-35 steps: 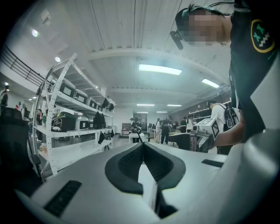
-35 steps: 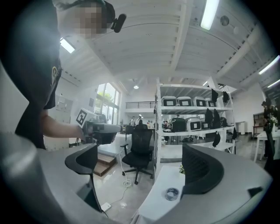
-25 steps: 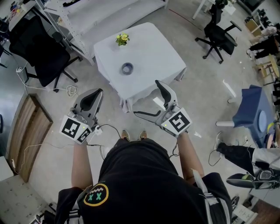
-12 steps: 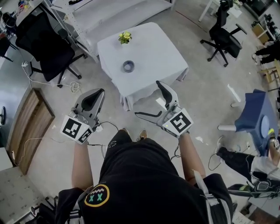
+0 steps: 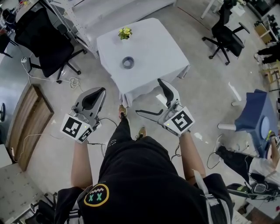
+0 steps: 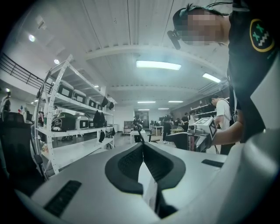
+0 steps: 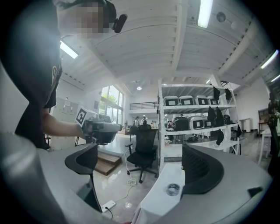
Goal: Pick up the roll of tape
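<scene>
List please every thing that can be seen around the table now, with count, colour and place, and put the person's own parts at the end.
table: 1, white cloth, top centre of the head view
roll of tape: 1, grey, on the table, nearer its left side
flowers: 1 small bunch, yellow and green, far edge of the table
office chairs: 2, black, one left of the table, the other at far right
shelving rack: 1, white, behind the table
wooden platform: 1, brown, floor at left
blue object: 1, floor at right, kind unclear
left gripper: 1, grey and black, jaws together, empty, short of the table
right gripper: 1, grey and black, jaws apart, empty, short of the table
</scene>
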Motion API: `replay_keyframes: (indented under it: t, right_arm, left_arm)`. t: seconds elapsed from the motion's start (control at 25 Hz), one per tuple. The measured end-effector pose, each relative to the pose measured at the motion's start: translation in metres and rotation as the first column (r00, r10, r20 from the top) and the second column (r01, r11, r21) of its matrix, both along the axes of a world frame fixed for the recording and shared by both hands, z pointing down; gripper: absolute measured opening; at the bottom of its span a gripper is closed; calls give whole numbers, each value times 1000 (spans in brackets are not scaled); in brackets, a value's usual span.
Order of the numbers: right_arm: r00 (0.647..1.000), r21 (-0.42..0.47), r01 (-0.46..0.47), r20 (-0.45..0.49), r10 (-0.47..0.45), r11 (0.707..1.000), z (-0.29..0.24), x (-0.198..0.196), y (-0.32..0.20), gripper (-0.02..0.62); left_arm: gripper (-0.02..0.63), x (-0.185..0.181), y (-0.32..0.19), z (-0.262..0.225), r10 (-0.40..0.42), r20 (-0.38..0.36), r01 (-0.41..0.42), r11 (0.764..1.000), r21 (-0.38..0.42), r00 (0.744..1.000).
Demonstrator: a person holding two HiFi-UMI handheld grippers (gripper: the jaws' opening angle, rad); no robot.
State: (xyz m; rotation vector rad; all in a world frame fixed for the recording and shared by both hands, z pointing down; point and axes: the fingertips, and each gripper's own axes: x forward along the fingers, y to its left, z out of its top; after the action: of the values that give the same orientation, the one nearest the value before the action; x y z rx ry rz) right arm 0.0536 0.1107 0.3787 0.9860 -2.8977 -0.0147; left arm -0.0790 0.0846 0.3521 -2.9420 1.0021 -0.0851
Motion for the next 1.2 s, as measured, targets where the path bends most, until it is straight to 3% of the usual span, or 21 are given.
replay_keyframes:
  t: [0.48,0.88,1.2]
  right_arm:
    - [998,-42,-46,-44,44,998,22,-18,-92,600]
    - [989,-69,-95,-120,86,993,41,-44,-195,600]
    - [981,-89,-109,-169,92,990,53,-62,-239,600]
  left_arm:
    - [21,-19,-99,20,41,-35,-41,999,-10,999]
    - [21,-39,-195,26,133,-58,-132,991,17,989]
    - [21,-44,-236,31,196,-44,-195,980,26,980]
